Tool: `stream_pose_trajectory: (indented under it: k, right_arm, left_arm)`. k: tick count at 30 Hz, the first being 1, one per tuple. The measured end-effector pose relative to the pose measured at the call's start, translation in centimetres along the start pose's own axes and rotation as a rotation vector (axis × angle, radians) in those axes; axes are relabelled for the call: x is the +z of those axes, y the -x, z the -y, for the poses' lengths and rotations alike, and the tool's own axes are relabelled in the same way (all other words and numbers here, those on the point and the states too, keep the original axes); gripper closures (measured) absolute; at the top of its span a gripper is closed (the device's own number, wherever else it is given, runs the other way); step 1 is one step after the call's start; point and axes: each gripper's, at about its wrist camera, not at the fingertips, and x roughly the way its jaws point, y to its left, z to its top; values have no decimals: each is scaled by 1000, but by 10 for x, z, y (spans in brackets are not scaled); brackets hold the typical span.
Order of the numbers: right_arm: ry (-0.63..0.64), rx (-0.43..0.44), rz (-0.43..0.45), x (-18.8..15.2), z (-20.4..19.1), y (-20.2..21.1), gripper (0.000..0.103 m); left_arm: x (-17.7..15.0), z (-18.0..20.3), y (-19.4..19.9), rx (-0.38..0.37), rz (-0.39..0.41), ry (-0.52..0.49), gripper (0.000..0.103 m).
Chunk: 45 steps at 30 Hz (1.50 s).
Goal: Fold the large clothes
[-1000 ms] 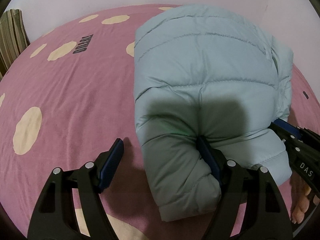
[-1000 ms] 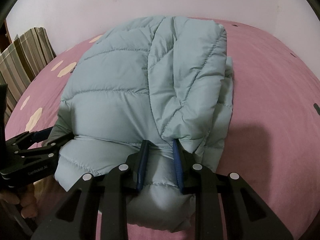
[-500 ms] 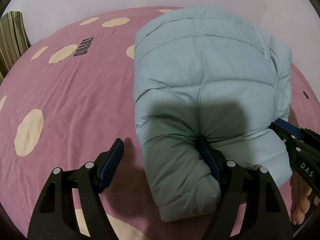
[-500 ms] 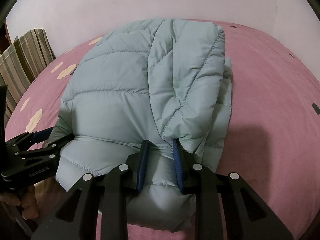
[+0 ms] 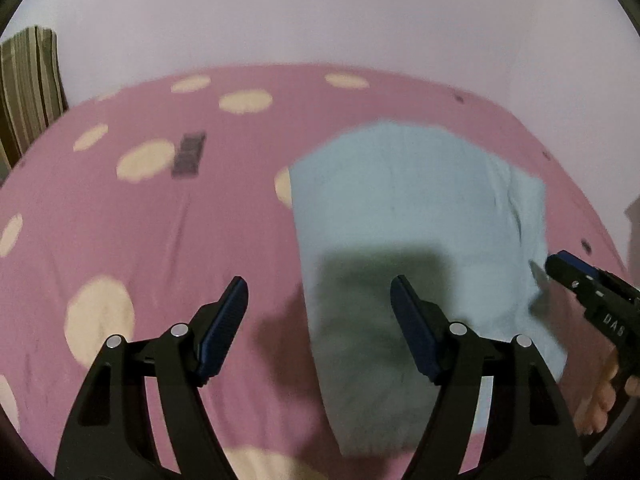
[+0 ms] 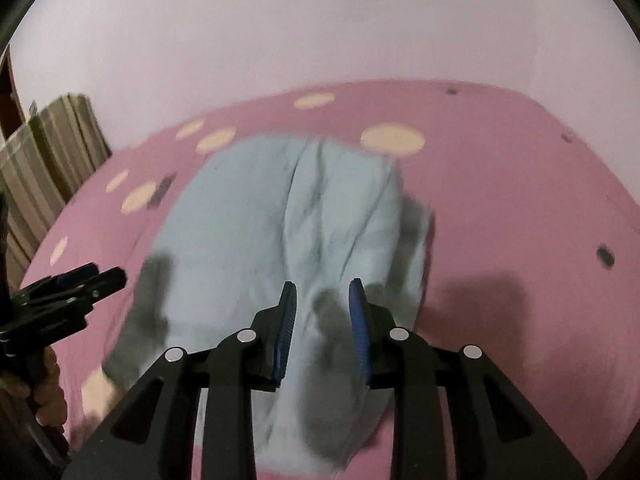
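Pink bedding with cream oval spots [image 5: 152, 216] is spreading out under a plain pale wall, and both views are blurring with motion. On it the pale blue quilted puffer jacket [image 5: 404, 216] is lying as a folded, puffy bundle, toward the right of the spread in the left wrist view and central in the right wrist view.

The left gripper [image 5: 318, 312] is hanging above the jacket's near left edge with its jaws wide and closing slightly; nothing is being pinched, though the edge is showing in the gap below. The right gripper [image 6: 322, 316] is hanging over the near fold with its jaws narrow and opening, apparently clear of the fabric, though the blur is making contact hard to rule out.

With nothing pressing on it, the stuffed padding is likely pushing back, so the fold may be springing open or the top layer sliding off to one side. A pad catching slippery shell fabric could also be dragging a layer out of line.

A striped cushion or chair back [image 5: 28, 88] is standing at the far left, well apart. A dark printed label [image 5: 188, 154] is marking the bedding. Nothing is obstructing the jacket.
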Motion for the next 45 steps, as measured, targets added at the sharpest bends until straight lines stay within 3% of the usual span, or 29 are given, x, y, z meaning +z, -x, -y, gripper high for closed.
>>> stream_pose_trajectory:
  k: [7, 12, 23, 31, 40, 43, 45]
  right_arm:
    - [-52, -14, -8, 44, 10, -42, 75]
    - [-36, -36, -56, 37, 10, -67, 75]
    - [-34, -55, -147, 12, 20, -115, 73]
    - [-27, -78, -135, 8, 18, -119, 73]
    - [-7, -93, -101, 11, 14, -103, 71]
    - [-12, -87, -89, 13, 16, -89, 64]
    - [-33, -76, -75, 15, 20, -78, 53]
  left_arm:
    - [48, 13, -45, 37, -11, -62, 35]
    - [39, 24, -83, 82, -90, -112, 35]
    - [20, 38, -121, 144, -158, -175, 34]
    - [17, 36, -130, 136, -173, -164, 34]
    - [19, 39, -112, 138, -126, -169, 33]
    - [21, 31, -97, 135, -113, -141, 27]
    - [22, 22, -86, 118, -114, -93, 24]
